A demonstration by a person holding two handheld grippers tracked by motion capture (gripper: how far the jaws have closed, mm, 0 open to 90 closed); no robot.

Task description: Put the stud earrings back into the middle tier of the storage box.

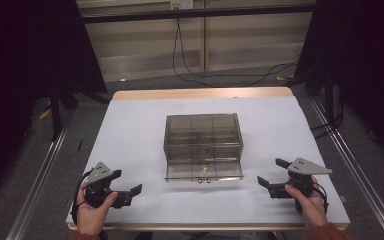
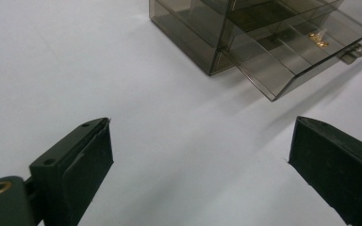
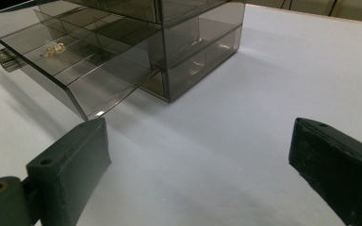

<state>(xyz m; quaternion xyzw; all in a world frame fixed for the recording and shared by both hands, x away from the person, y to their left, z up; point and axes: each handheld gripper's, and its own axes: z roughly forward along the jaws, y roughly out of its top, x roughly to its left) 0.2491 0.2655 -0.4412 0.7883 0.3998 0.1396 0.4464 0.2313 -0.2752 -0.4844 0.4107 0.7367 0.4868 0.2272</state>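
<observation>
My left gripper [image 1: 128, 192] and right gripper [image 1: 272, 176], jaws spread wide and empty, rest on the counter [image 1: 140, 130] flanking the smoky drawer box [image 1: 203, 131], its lower drawer [image 1: 204, 171] pulled out between them.

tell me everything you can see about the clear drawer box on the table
The drawer box is a smoky, see-through plastic cabinet standing upright near the middle of the white table. Its lower drawer is pulled out toward the person, split by dividers into compartments, with a small handle at the front edge. A small gold-coloured item lies in a front compartment. Nothing touches the box; both grippers sit apart from it, jaws open.
</observation>
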